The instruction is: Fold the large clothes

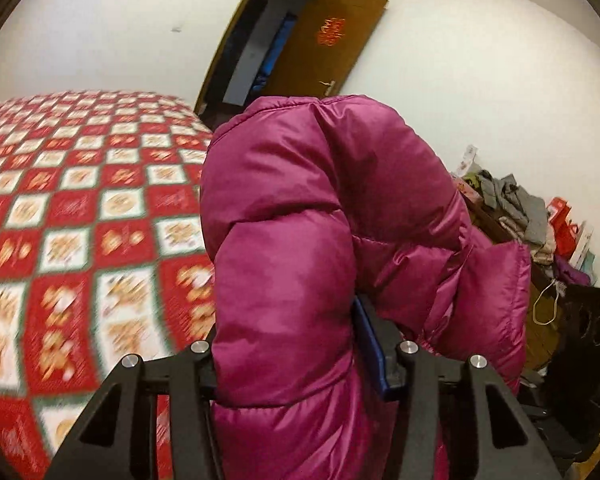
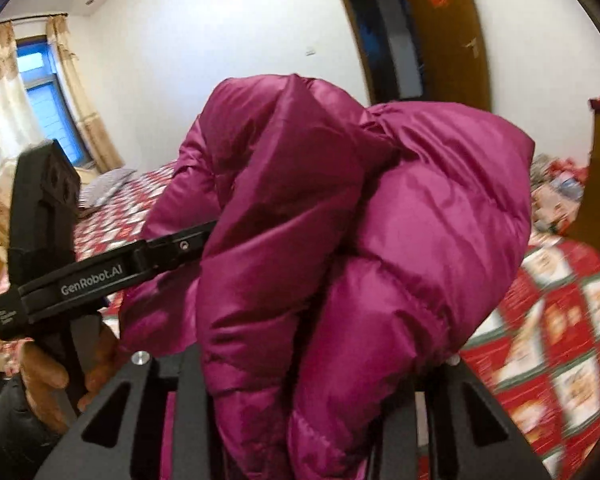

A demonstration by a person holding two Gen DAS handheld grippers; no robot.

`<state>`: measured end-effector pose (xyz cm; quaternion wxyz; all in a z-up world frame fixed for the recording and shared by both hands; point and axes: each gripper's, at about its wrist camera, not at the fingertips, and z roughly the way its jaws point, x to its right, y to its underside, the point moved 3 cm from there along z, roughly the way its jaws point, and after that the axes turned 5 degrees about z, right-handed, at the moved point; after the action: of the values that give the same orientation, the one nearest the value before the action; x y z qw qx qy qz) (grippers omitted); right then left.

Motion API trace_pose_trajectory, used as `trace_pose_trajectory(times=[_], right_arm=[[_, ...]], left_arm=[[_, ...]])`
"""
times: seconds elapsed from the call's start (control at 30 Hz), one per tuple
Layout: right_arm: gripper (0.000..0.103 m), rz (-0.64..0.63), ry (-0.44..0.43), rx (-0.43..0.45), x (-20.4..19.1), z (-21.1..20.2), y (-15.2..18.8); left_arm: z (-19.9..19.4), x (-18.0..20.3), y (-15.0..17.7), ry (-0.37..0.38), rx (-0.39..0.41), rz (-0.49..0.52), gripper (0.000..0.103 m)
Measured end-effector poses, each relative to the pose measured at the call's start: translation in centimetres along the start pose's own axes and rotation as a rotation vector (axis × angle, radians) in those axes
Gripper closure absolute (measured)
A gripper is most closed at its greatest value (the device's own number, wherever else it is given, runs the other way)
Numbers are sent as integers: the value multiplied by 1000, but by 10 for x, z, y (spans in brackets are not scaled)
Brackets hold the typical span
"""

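Observation:
A magenta puffer jacket (image 1: 320, 216) hangs bunched between the two grippers, lifted above the bed. My left gripper (image 1: 296, 344) is shut on a thick fold of it; one blue finger pad (image 1: 370, 344) shows at the jacket's right side. My right gripper (image 2: 300, 360) is shut on another bunched part of the jacket (image 2: 360, 220), which hides its fingers. The left gripper's black body (image 2: 100, 272) and the hand holding it show at the left of the right wrist view, with the fingers buried in the jacket.
A bed with a red, white and green checked cover (image 1: 80, 220) lies below and left; it also shows in the right wrist view (image 2: 560, 340). A brown door (image 1: 324, 44) stands open. A pile of clothes and boxes (image 1: 520, 216) sits by the wall. A curtained window (image 2: 40, 92) is far left.

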<state>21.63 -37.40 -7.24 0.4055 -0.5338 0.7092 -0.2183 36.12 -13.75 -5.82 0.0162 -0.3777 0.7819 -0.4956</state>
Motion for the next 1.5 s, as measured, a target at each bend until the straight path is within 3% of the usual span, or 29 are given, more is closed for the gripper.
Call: trace_pose_trajectory(times=[0.13,0.3,0.47,0.53,0.6,0.7,0.8,0.9,1.0,1.1,1.13,1.3,1.5], right_arm=[[66,40,53,-20,41,29,-11],[66,137,59,-115,91,86,-4],[66,193,66,-159,115,123,5],[54,220,67,-166,122,126,7],[45,253,81,-173,132,120,10],[43,270,94,-145,128,95,9],[42,249,144,-73,120,63,7],[42,208,247,43,109,28,-6],[43,179,265,121,98,13,-26],[65,124,261,99,80,32,-44],[67,106,260,85,76,38,-44],[69,71,291,-31,87,90,-37],[71,94,350,-117,113,105,-8]], left_arm=[[48,9,-2,-41,-53,41,52],[109,-4,17,-103,-184,28,52],[142,-14,29,-181,-255,15,51],[149,-17,32,-209,-271,9,46],[153,-14,35,-257,-278,39,33],[148,-6,37,-355,-264,105,18],[139,3,34,-418,-246,188,17],[124,14,32,-514,-208,296,17],[109,21,34,-529,-192,308,17],[101,19,35,-526,-195,264,17],[101,17,35,-532,-196,260,17],[106,19,36,-561,-195,287,17],[121,20,37,-556,-197,289,17]])
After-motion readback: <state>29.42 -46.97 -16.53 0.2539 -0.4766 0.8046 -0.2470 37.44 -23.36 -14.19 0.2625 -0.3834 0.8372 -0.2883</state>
